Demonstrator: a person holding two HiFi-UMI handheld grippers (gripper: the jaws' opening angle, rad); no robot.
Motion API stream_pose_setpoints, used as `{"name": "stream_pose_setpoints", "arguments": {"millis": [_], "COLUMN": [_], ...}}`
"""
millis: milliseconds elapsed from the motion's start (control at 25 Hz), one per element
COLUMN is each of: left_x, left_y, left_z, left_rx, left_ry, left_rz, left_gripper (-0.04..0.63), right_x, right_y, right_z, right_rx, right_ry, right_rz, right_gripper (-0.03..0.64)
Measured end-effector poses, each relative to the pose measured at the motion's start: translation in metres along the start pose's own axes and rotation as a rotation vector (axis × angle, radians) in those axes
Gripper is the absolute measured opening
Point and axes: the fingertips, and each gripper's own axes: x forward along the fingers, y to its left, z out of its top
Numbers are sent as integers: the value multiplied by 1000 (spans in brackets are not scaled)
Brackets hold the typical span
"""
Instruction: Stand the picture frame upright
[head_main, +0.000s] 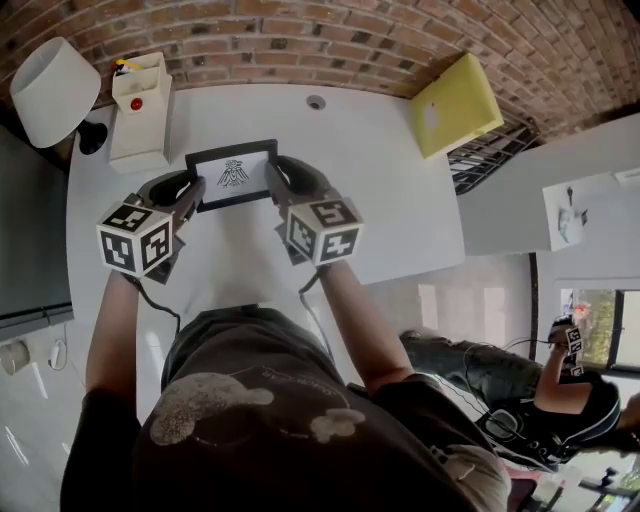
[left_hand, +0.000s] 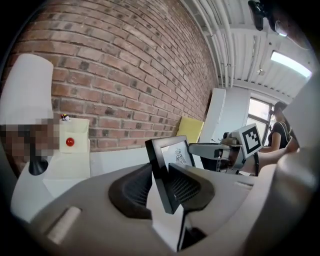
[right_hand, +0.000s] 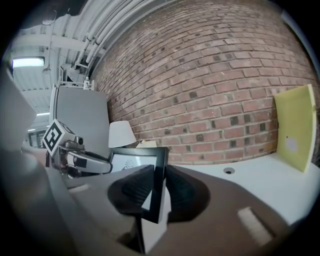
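Note:
A black picture frame (head_main: 232, 173) with a white mat and a small dark drawing is held by its two side edges over the white table (head_main: 390, 200). My left gripper (head_main: 197, 190) is shut on the frame's left edge, and my right gripper (head_main: 272, 180) is shut on its right edge. In the left gripper view the frame (left_hand: 172, 152) stands steeply between the ribbed pads of the left gripper (left_hand: 161, 187), leaning slightly. The right gripper view shows the frame (right_hand: 137, 160) edge-on in the right gripper (right_hand: 157, 192). Whether the frame's bottom edge touches the table I cannot tell.
A white lamp (head_main: 55, 90) and a white box with a red button (head_main: 140, 110) stand at the table's back left by the brick wall. A yellow board (head_main: 455, 103) leans at the back right. Another person (head_main: 560, 390) sits lower right, off the table.

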Motion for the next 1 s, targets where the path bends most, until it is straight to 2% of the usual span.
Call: {"name": "stream_pose_setpoints", "arguments": {"millis": [320,520,640,800,1000], "left_x": [17,37,54,82,123], "left_y": [28,41,44,57,68], "left_z": [31,39,41,51,55], "left_rx": [57,41,63,125,110], "left_ry": [18,23,23,12,-3], "left_rz": [-49,-36,-3,82,163], "left_gripper": [109,103,101,95,94], "right_x": [19,34,43,67,92], "right_y": [-5,-19,-36,-62,-102], "right_z": [25,30,28,31,33], "right_rx": [-2,-24,-41,-86,-109], "right_ry": [-12,-30,-21,-8,4], "right_rz": [-79,-100,-82,-33,22], "right_gripper": [79,79,78,77,75]}}
